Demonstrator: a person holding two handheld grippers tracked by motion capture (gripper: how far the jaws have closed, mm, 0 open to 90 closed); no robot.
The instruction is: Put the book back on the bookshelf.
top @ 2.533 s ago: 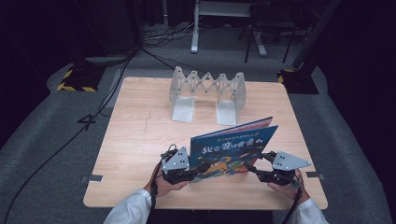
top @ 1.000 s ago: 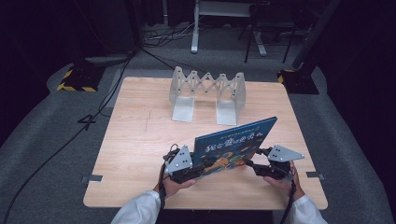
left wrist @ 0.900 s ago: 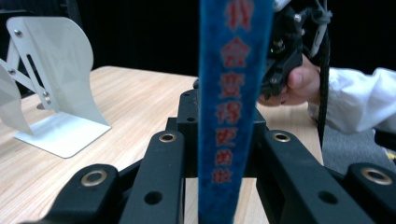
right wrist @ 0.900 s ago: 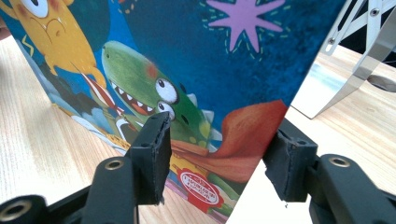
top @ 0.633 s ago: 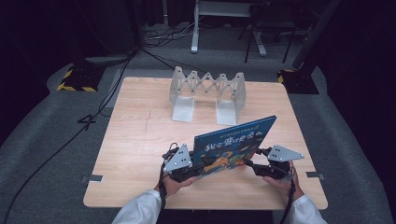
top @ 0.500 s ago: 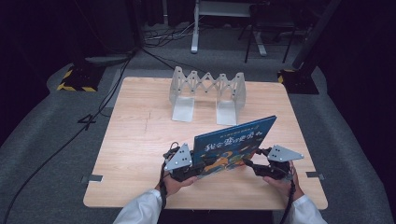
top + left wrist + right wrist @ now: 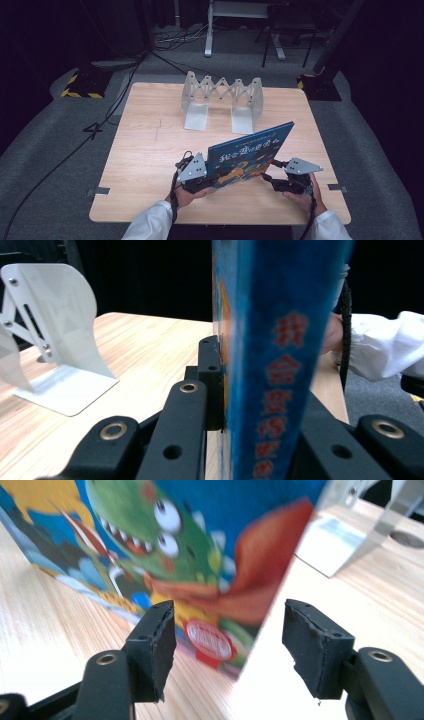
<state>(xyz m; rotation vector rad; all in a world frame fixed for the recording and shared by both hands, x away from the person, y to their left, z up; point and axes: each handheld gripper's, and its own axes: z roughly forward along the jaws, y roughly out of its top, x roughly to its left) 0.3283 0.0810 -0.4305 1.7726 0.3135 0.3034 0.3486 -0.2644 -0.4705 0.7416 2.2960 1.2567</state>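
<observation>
While the left hand-held gripper (image 7: 200, 175) clamps the book (image 7: 250, 157) upright by its spine on the worktop (image 7: 150, 150), the right hand-held gripper (image 7: 272, 177), jaws just opening, stands free beside its far end; the rack (image 7: 222, 102) lies beyond.

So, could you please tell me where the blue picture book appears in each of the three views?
High view: the blue picture book stands on edge near the table's front, between the two tools.
Left gripper view: its spine runs up the centre, clamped by the left tool.
Right gripper view: its cover spans the upper left.
Shared landmark: the white folding bookend rack.
</observation>
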